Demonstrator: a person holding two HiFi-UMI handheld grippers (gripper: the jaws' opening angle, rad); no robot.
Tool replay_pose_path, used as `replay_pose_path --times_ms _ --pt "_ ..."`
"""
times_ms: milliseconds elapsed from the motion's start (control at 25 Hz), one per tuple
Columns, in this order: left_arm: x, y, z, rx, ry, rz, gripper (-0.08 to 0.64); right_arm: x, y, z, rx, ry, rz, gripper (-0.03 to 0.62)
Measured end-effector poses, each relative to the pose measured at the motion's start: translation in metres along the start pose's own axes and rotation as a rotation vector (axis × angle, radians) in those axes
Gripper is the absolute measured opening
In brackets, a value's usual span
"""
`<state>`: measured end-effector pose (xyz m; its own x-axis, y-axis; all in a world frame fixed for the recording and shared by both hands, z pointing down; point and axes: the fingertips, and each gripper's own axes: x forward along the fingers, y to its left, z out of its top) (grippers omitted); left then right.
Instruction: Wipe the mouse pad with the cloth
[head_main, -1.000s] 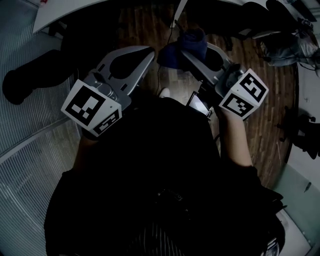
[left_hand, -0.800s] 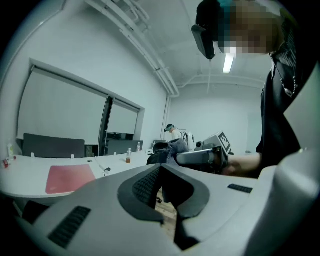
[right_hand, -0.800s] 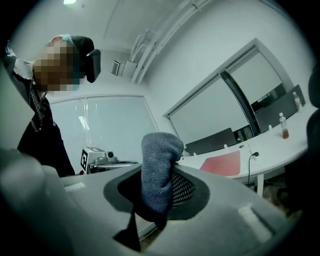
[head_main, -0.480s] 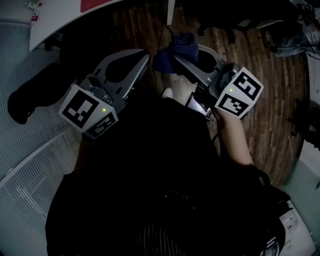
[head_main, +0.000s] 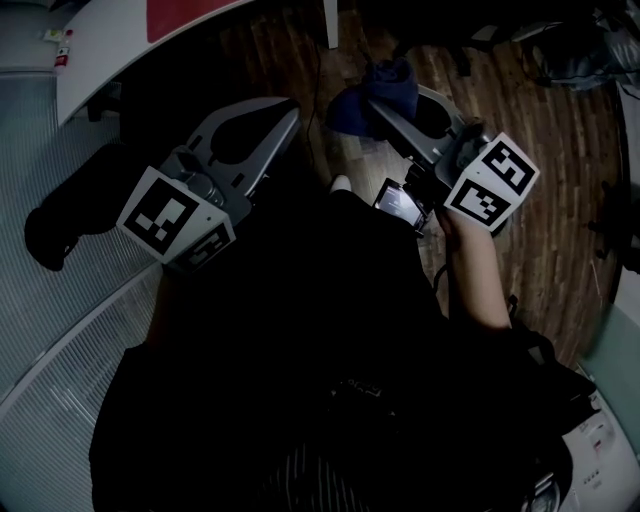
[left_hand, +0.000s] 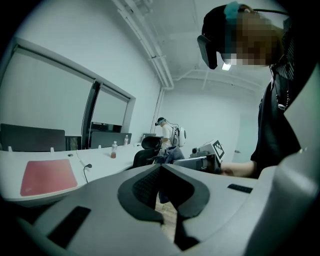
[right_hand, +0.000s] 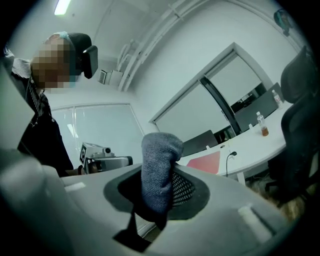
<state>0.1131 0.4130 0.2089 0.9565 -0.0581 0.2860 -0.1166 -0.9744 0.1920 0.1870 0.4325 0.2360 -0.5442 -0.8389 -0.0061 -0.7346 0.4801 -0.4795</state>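
The red mouse pad (head_main: 187, 12) lies on the white table (head_main: 100, 45) at the top left of the head view, well away from both grippers. It also shows in the left gripper view as mouse pad (left_hand: 47, 176) and in the right gripper view as mouse pad (right_hand: 205, 162). My right gripper (head_main: 372, 105) is shut on a blue-grey cloth (head_main: 378, 88), which bulges up between the jaws as cloth (right_hand: 159, 167). My left gripper (head_main: 288, 112) is shut with nothing in it, tips touching, left gripper (left_hand: 161, 167). Both are held in the air in front of the person's dark torso.
Wooden floor lies under the grippers. A black office chair (right_hand: 300, 125) stands at the right. A bottle (left_hand: 114, 149) and a cable (left_hand: 85, 170) are on the table. Another person (left_hand: 165, 132) stands far back. A small lit screen (head_main: 400, 205) sits by the right hand.
The right gripper with the cloth has shifted a little right and up. The table and red pad have come further into the head view. The left gripper has hardly moved.
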Motion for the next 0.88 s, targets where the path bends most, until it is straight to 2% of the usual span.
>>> replay_pose_path --times_ms 200,320,440,560,680,880 --pt "0.004 0.004 0.016 0.033 -0.063 -0.024 0.0 0.0 0.011 0.005 -0.083 0.019 -0.037 0.103" --pt "0.019 0.018 0.032 0.045 -0.081 -0.05 0.0 0.005 0.008 0.011 -0.132 0.062 -0.022 0.101" --pt "0.031 0.053 0.05 0.052 -0.082 -0.073 0.0 0.035 -0.016 0.012 -0.152 0.131 -0.049 0.101" --pt "0.025 0.094 0.06 0.052 -0.093 -0.071 0.0 0.067 -0.041 0.019 -0.108 0.119 -0.097 0.101" --pt "0.013 0.138 0.06 0.023 -0.102 -0.049 0.0 0.102 -0.049 0.032 -0.101 0.099 -0.088 0.101" --pt "-0.005 0.204 0.058 -0.015 -0.112 -0.046 0.0 0.172 -0.056 0.045 -0.135 0.134 -0.084 0.101"
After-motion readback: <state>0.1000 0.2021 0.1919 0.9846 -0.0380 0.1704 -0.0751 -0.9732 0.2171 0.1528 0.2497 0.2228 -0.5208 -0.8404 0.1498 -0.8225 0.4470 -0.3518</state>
